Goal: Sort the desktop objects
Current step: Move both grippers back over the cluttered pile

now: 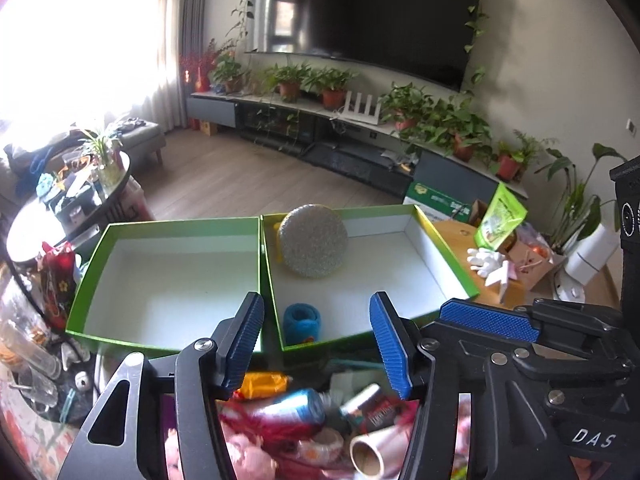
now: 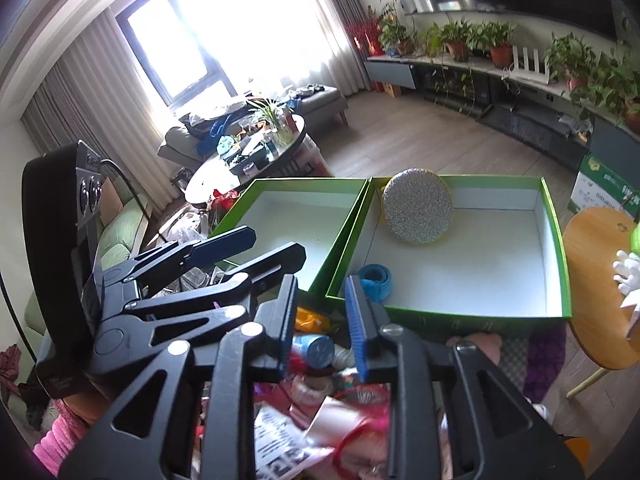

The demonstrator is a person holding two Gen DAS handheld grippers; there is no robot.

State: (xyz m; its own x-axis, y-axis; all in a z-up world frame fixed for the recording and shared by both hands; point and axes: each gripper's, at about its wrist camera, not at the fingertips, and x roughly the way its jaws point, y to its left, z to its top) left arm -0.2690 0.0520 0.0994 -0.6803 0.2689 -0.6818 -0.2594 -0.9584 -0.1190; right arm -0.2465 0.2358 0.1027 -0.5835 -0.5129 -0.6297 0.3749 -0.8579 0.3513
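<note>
both tongs hang over a heap of mixed objects at the near edge of the surface, pointing down and forward toward two green boxes.

left tongs [image 1: 318, 342]: jaws stand wide, nothing between the pads. right tongs [image 2: 320, 326]: jaws stand narrowly apart, nothing gripped.

left green box [image 1: 92, 276]: bare inside. right green box [image 1: 444, 248], touching it along one wall: holds a glittery round pad [image 1: 313, 241] leaning at the far left corner against a yellow item mostly hidden behind it, and a blue rolled cloth [image 1: 302, 322] at the near left corner.

still unsorted in the heap: a blue-ended can [image 1: 298, 406] lying on its side, a cardboard tube [image 1: 370, 454] with its open end toward the camera, an orange wrapper [image 1: 264, 384], and pink soft material.

handling, as judged: the can looks light, smooth and prone to rolling; take it across the middle of its barrel. the tube is light and crushable; grip gently across its wall near the end. the wrapper is limp and slippery.

view differences: the left wrist view shows the tube's open mouth and the right tongs from the side. the right wrist view shows the can's end face, a printed paper sheet [image 2: 280, 446] lower in the heap, and the left tongs from the side; the tube's mouth is not seen there.
</note>
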